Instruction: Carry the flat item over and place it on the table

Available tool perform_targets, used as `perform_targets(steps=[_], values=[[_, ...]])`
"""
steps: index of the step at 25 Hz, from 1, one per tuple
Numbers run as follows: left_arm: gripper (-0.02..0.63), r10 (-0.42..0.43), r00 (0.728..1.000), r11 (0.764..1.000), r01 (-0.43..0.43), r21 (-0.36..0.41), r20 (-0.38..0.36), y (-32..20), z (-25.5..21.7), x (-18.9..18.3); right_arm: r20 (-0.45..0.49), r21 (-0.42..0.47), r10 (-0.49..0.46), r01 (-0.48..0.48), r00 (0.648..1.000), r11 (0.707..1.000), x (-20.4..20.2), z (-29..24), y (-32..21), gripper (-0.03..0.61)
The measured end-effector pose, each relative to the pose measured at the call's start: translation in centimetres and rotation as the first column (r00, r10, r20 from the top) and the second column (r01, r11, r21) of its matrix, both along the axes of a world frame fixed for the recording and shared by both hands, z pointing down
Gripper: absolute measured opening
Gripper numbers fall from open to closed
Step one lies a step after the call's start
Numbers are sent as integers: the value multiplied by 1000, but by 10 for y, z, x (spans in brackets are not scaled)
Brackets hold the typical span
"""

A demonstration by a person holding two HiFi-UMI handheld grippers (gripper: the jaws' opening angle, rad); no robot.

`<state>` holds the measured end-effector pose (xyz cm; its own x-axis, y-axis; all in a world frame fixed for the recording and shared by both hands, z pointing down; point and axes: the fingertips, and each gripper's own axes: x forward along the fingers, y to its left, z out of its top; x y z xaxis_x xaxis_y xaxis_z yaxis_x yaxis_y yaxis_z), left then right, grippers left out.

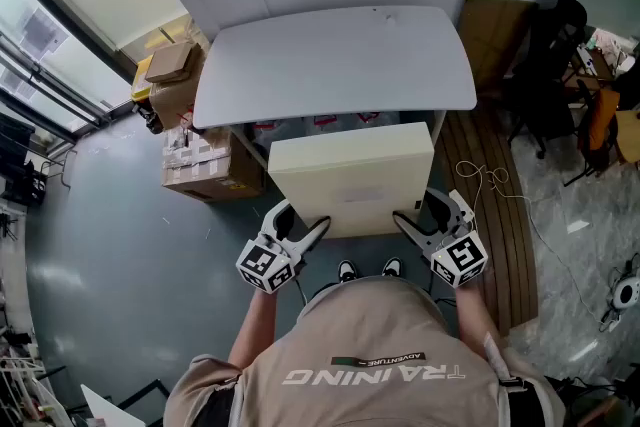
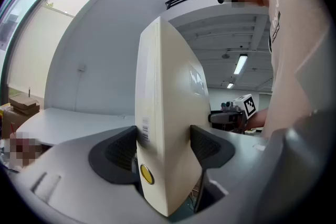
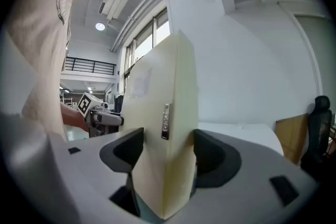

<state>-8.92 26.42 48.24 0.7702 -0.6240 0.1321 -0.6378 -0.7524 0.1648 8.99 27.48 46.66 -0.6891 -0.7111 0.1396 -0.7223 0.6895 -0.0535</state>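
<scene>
One person [image 1: 370,355] stands here with two grippers, a left gripper [image 1: 300,225] and a right gripper [image 1: 420,212], each carrying one marker cube [image 1: 262,265]. I count one cream flat box [image 1: 350,177], one white table [image 1: 330,65] and two shoes [image 1: 347,270]. To the person's left sit at least three cardboard boxes [image 1: 205,165]. To the right are one black office chair [image 1: 545,65], one brown board [image 1: 492,30] and one white cable [image 1: 490,180].

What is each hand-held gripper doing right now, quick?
The left hand-held gripper is closed on the cream flat box.
The right hand-held gripper is closed on its other edge.
</scene>
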Motion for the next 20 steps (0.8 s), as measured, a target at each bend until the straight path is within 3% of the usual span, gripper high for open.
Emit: perform_targets(steps=[20], values=[[302, 26, 1000, 1000, -26, 2, -6, -5, -3, -12, -7, -17, 30, -31, 1000, 999, -12, 0, 0, 290]])
